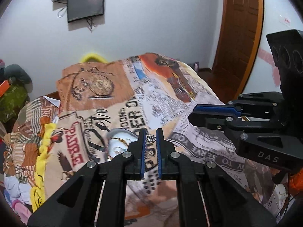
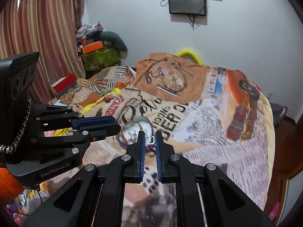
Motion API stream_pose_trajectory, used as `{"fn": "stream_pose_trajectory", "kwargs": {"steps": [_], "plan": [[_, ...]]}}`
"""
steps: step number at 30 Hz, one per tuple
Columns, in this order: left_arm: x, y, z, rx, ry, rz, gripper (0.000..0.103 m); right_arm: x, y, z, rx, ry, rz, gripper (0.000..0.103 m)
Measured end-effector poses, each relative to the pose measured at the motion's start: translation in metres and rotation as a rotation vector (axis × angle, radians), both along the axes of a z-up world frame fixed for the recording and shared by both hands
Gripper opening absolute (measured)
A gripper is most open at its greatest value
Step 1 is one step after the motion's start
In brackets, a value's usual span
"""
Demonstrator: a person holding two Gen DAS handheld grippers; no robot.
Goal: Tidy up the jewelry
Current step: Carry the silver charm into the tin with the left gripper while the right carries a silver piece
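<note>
Both tools grip jewelry, left (image 1: 151, 139) a star charm (image 1: 151, 138), right (image 2: 150, 140) a ring (image 2: 150, 140), above the printed bedspread (image 1: 189, 98).

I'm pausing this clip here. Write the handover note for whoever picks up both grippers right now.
Left gripper: shut on a small star-shaped silver piece, held above the printed blanket.
Right gripper: shut on a small silver ring-like piece, also lifted.
A round dish with more jewelry sits on the blanket just ahead of both grippers.
Done: both pieces picked up.
Left: set each piece down where it belongs; sort what remains in the dish.
</note>
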State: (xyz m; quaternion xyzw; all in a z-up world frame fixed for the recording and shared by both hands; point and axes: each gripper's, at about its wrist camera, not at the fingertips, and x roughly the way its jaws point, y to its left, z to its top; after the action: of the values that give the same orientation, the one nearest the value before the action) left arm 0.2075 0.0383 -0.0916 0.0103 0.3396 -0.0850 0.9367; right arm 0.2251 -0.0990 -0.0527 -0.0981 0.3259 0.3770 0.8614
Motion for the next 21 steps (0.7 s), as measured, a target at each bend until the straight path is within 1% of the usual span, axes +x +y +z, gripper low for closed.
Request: {"fn": "stream_pose_trajectory", "kwargs": {"steps": [4,9,16,21], "plan": [[0.003,0.018,0.0,-0.007,-0.007,0.035,0.008,0.006,0.014,0.001,0.007,-0.009,0.011,0.009],[0.014,0.035,-0.011,-0.016,0.013,0.068,0.008,0.018,0.034,-0.006,0.002,0.01,0.032,0.009],[0.035,0.051,-0.042,-0.038,0.075,0.094,0.008,0.039,0.061,-0.025,-0.03,0.069,0.056,0.009],[0.052,0.058,-0.065,-0.056,0.128,0.097,0.008,0.055,0.077,-0.041,-0.052,0.127,0.068,0.009]]}}
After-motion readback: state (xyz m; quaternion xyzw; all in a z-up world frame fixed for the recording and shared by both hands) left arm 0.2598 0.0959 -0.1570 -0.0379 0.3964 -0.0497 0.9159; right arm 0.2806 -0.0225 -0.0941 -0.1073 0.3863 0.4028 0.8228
